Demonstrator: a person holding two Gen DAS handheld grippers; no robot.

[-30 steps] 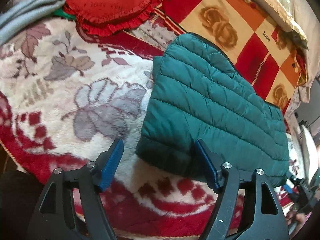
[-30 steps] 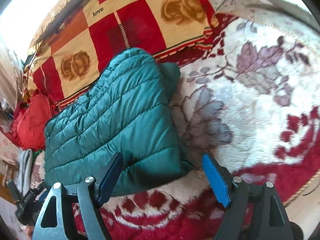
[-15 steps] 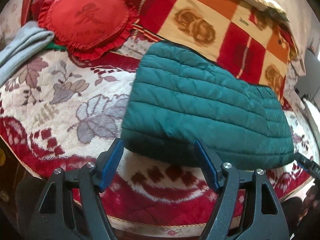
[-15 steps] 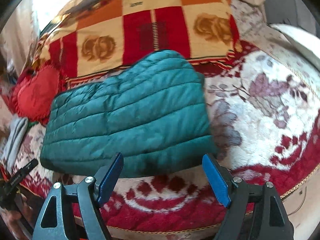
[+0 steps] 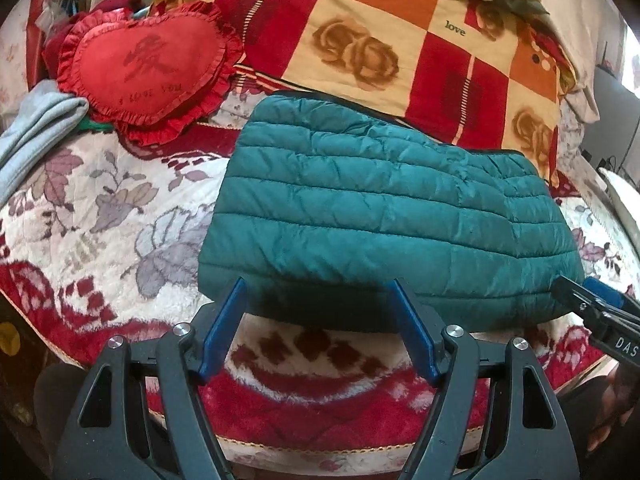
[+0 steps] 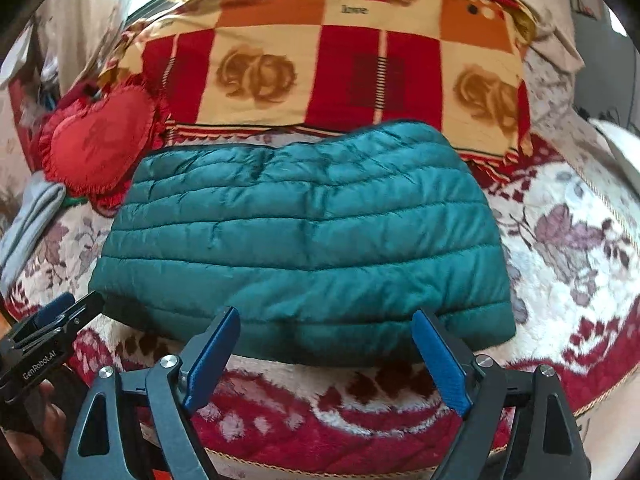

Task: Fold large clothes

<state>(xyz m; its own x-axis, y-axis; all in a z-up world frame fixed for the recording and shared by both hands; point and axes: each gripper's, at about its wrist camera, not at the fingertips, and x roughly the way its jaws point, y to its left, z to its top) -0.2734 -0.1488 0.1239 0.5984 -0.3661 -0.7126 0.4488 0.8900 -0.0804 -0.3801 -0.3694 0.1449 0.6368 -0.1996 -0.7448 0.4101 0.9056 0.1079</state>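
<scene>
Left wrist view: your jacket, teal, quilted in horizontal puffy rows, lies folded into a thick rectangle on the bed, on a fluffy white-and-red floral blanket. A checkered red-orange rose quilt sits just behind it, a red heart pillow and grey folded cloth off to the left. Your left gripper hangs just short of the jacket's near edge, fingers spread wide, holding nothing. Your right gripper has just been opening its fingers; they're wide too, nothing between them, near edge just ahead.
</scene>
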